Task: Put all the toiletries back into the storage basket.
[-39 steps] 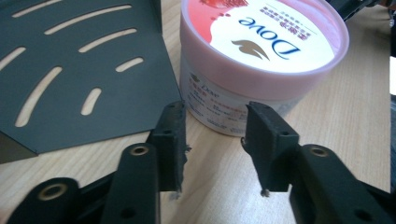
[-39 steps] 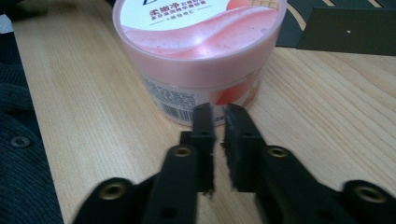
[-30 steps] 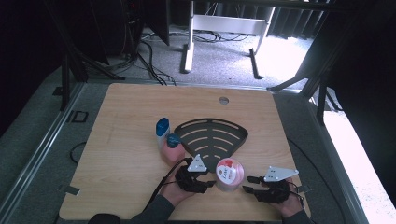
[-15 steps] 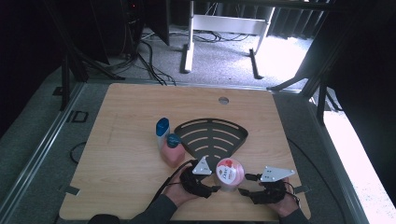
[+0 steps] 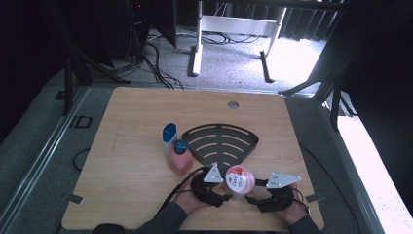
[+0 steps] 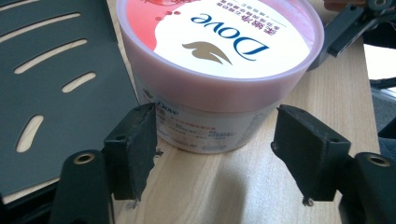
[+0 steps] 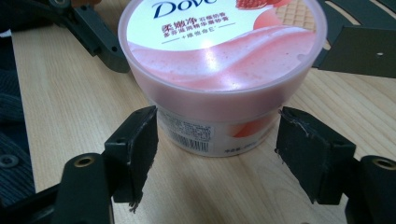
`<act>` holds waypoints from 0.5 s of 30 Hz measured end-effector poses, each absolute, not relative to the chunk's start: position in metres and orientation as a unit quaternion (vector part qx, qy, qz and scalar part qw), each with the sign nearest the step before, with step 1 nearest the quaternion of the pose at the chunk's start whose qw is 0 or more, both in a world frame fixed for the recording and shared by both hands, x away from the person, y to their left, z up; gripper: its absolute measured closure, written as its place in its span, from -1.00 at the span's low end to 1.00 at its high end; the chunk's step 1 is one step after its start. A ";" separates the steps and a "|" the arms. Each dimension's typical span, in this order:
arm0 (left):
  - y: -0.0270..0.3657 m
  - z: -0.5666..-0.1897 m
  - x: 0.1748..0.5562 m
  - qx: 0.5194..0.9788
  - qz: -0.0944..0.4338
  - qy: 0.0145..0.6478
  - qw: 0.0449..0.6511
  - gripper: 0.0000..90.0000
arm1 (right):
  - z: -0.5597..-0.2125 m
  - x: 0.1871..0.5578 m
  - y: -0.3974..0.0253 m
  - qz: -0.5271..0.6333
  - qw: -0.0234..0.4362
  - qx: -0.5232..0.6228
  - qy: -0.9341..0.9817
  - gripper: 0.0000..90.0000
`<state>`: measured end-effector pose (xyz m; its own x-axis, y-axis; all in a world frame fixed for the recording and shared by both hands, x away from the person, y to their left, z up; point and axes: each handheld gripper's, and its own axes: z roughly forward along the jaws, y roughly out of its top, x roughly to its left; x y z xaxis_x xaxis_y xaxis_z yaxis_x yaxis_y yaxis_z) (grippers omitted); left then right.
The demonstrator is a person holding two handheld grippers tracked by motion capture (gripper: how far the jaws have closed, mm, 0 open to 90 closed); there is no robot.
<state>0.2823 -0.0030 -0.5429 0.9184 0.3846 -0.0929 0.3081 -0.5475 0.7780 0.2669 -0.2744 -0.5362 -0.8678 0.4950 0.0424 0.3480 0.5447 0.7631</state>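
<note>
Flanking a pink Dove tub [image 5: 238, 179] low in the centre of the high view, a person's left hand-held gripper [image 5: 218, 197] and right hand-held gripper [image 5: 253, 199] both stand released, jaws spread wide and clamped on nothing. The tub sits lid-on and upright on the wooden counter [image 5: 126, 126], just below the tip of a black slotted fan-shaped tray [image 5: 221, 141]. In the left gripper view the tub [image 6: 219, 70] fills the upper frame, with one jaw almost at its wall and the other clear of it; the right gripper view shows the tub [image 7: 222, 74] between its two jaws, neither quite touching.

A clean grasp likely calls for one gripper to centre on the tub's lower wall, beneath the overhanging lid rim, and close evenly so the smooth plastic does not skid; the other may only need to steady it. The counter's near edge lies close behind both hands, leaving little room to pull back. A pink bottle [image 5: 179, 157] and a blue-capped bottle [image 5: 169, 136] crowd the left; open wood lies to the right and toward the far edge.
</note>
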 end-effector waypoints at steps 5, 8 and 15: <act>-0.005 -0.543 0.283 0.876 0.053 0.190 0.441 -0.40 | -0.536 0.269 -0.273 0.412 0.092 0.234 0.876 -0.44; -0.005 -0.543 0.283 0.876 0.056 0.187 0.442 -0.42 | -0.536 0.270 -0.272 0.416 0.094 0.230 0.875 -0.49; -0.006 -0.539 0.282 0.880 0.079 0.170 0.437 -0.43 | -0.533 0.269 -0.269 0.413 0.109 0.223 0.876 -0.51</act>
<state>0.2818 -0.0063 -0.5389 0.9297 0.3681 -0.0096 0.2303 -0.5609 0.7952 0.2687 -0.2692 -0.5332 -0.8765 0.4814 -0.0063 0.3019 0.5598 0.7717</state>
